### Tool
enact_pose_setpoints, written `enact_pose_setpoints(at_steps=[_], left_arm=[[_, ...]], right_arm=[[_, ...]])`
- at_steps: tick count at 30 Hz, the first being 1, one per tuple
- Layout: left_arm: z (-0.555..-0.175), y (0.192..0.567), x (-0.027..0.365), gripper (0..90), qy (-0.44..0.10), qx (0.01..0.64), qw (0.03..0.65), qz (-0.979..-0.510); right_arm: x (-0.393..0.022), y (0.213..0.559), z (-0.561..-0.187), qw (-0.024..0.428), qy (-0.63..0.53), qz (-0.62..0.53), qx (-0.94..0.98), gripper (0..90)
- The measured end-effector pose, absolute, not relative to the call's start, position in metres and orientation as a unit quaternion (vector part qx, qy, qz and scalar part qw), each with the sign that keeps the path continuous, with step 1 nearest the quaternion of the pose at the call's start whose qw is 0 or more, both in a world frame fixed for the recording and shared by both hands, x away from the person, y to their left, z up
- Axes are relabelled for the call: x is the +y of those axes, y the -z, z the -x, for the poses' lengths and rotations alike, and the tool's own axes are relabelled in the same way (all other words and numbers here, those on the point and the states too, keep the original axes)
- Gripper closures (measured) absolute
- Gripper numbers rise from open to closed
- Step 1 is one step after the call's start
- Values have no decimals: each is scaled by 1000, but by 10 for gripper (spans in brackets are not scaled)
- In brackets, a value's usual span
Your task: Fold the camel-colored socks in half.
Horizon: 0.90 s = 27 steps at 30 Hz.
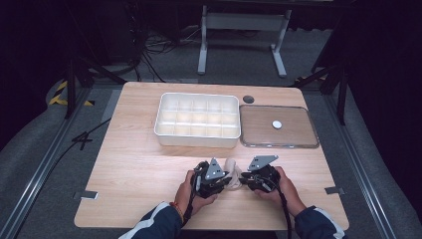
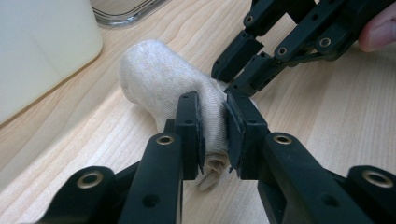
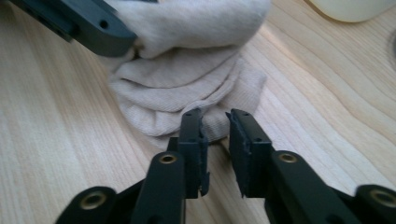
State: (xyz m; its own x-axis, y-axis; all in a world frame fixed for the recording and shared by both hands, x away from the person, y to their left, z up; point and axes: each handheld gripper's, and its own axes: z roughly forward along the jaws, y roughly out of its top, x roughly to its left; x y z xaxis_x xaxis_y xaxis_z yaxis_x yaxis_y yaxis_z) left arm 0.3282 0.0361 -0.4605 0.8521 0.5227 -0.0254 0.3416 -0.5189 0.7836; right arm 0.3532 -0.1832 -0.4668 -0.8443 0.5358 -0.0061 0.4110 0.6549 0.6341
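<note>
From the high view I am seeing both my hands low on the tabletop [image 1: 134, 164], the left tool [image 1: 230, 181] and the right tool [image 1: 245, 180] meeting at a small beige sock [image 1: 233, 169] between them. That view is also taking in the white compartment tray [image 1: 197, 120] farther back and the clear lid [image 1: 278, 126] lying flat beside it.

The left gripper view is giving me what the high view cannot: my left tool [image 2: 214, 135] is pinching a fold of the sock [image 2: 159, 79], pads pressing the fabric from both sides, while the rest of the roll is lying on the wood toward the tray's wall [image 2: 42, 51]. My right tool [image 2: 229, 81] is coming in from the far side, tips touching the cloth.

In the right gripper view the right tool [image 3: 215, 126] is holding its jaws narrowly apart, the edge of the sock [image 3: 187, 88] reaching just into the gap; I cannot tell whether the pads are pressing it.

The tabletop is pale wood grain; grey floor and cables are lying beyond it in a dark room.
</note>
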Motion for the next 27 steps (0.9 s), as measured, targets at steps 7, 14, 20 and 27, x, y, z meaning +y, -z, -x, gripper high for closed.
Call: enact_pose_setpoints(at_steps=[7, 14, 20, 27], left_arm=[[-325, 461, 28, 741, -115, 228, 423, -869], [-327, 469, 24, 782, -104, 229, 419, -872], [-328, 471, 23, 783, -103, 229, 419, -873], [-328, 470, 22, 779, -106, 225, 414, -876]], right_arm=[[-178, 467, -351, 97, -326, -252, 906, 837], [-179, 469, -354, 102, -333, -263, 900, 747], [-195, 458, -361, 109, -394, -293, 864, 690], [-178, 445, -368, 112, -443, -278, 845, 617]])
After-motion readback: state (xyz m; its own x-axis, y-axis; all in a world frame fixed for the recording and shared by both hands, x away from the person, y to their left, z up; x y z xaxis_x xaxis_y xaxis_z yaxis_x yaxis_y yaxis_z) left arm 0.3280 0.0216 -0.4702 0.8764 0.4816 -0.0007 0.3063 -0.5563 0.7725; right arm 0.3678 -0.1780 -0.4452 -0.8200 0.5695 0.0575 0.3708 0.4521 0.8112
